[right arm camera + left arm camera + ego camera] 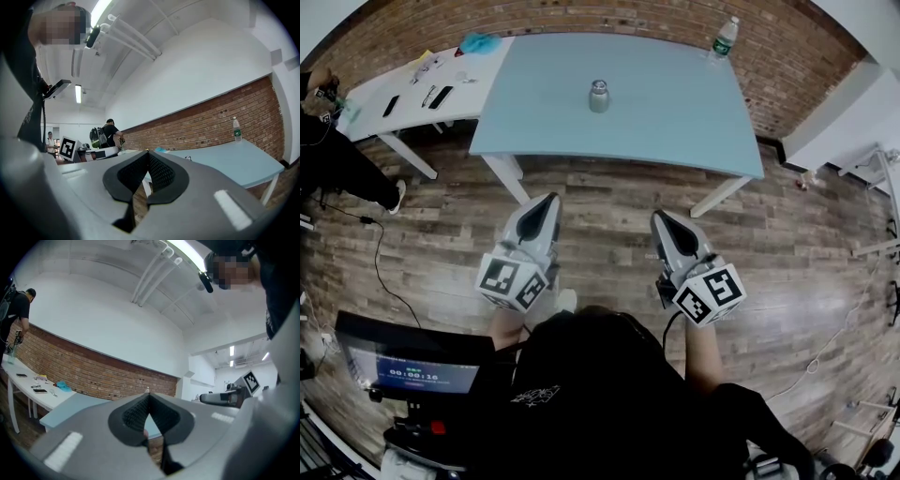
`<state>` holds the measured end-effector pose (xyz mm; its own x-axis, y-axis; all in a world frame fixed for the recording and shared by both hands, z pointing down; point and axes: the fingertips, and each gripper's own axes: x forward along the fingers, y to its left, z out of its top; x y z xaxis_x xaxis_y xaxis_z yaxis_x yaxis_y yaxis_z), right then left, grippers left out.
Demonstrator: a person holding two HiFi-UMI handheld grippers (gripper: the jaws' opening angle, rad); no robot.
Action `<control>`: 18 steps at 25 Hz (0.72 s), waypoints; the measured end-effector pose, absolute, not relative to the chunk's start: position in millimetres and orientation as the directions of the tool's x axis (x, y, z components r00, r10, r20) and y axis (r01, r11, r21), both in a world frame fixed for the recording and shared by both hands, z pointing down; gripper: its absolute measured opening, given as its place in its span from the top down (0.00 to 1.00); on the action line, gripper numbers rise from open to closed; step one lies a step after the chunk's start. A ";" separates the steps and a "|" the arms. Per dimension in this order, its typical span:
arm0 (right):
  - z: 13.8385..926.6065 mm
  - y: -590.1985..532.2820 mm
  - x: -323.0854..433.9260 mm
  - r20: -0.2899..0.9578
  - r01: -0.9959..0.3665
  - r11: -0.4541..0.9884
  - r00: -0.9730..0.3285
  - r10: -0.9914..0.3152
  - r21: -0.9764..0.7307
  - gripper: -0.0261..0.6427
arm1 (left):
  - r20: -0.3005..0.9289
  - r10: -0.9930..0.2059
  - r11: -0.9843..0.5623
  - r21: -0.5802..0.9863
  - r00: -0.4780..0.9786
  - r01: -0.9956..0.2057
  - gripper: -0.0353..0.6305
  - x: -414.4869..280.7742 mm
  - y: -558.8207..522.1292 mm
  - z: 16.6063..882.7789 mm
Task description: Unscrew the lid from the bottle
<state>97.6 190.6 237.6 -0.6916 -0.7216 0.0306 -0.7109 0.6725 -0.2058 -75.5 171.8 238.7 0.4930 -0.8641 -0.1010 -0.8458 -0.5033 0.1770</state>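
Altogether two bottles (598,96) (725,37), two tables (675,117) (478,89).

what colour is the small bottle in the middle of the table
Silver: the bottle looks like bare grey metal. The head view shows it best.

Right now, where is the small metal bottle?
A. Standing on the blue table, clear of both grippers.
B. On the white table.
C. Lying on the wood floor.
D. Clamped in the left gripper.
A: the metal bottle stands upright on the blue table, while the left gripper and right gripper are shut, empty, short of its edge.
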 end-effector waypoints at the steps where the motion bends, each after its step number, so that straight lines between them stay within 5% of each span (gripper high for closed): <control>1: 236.8 183.6 91.3 0.035 -0.713 0.670 -0.690 -0.723 -0.205 0.96 | -0.100 -0.863 -0.505 0.181 0.495 -0.844 0.95 -81.9 164.0 238.7; 18: 233.5 147.8 48.4 0.055 -0.764 0.616 -0.635 -0.770 -0.190 0.96 | -0.101 -0.825 -0.564 0.196 0.556 -0.802 0.95 -124.4 114.9 238.9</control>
<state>48.4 147.8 233.5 -0.6351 -0.7705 0.0549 -0.7641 0.6163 -0.1904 -124.4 114.9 238.9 0.5558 -0.8251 -0.1014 -0.8019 -0.5643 0.1963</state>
